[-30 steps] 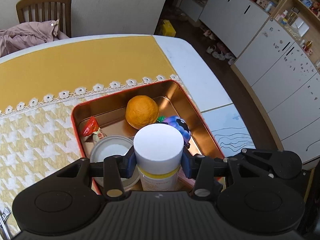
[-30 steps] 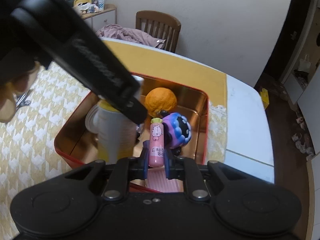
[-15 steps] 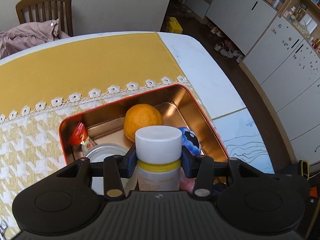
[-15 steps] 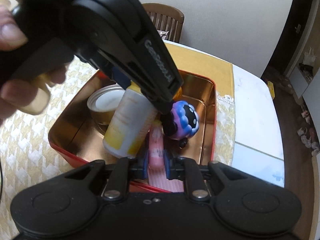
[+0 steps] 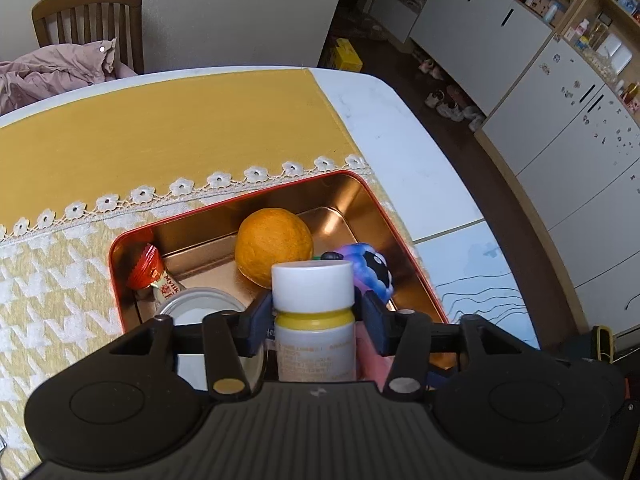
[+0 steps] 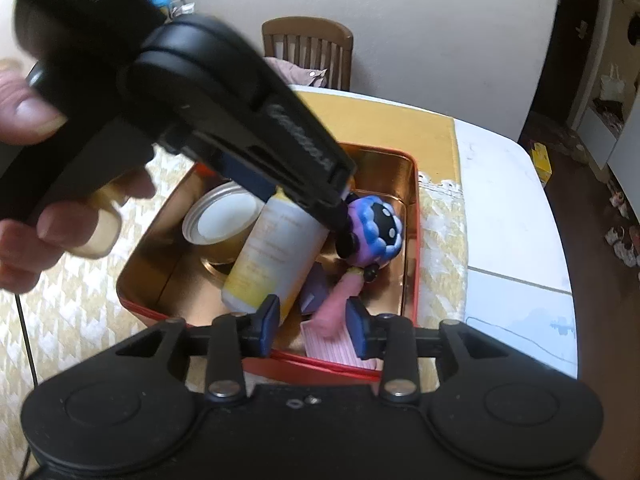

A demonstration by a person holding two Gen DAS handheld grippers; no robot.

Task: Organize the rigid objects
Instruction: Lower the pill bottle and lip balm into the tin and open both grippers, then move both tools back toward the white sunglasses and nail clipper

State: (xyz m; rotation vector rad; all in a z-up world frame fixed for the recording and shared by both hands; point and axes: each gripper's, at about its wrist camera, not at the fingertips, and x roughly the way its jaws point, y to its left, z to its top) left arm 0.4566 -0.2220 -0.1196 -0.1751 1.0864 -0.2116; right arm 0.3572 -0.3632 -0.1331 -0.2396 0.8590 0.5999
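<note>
A red tin box [image 5: 372, 200] [image 6: 412, 184] with a gold inside stands on the yellow cloth. My left gripper [image 5: 313, 312] is shut on a white-capped bottle [image 5: 314, 320] with a yellow band, held tilted inside the box; the bottle [image 6: 272, 252] also shows in the right wrist view. My right gripper [image 6: 313, 322] is open at the box's near rim. A pink tube [image 6: 340, 304] lies loose in the box between its fingers. The box also holds an orange [image 5: 273, 244], a purple-blue toy [image 5: 370, 270] [image 6: 374, 230], a white-lidded jar [image 5: 200, 312] [image 6: 224, 220] and a red-capped item [image 5: 147, 270].
A pink lined card [image 6: 340, 346] lies at the box's near wall. The table's white edge [image 5: 400, 140] lies right of the cloth, with floor and cabinets [image 5: 560, 100] beyond. A chair [image 5: 88, 20] with pink clothing stands behind the table.
My right gripper has opened and let go of the pink tube, which now lies in the box. My left gripper has lowered the bottle further into the box.
</note>
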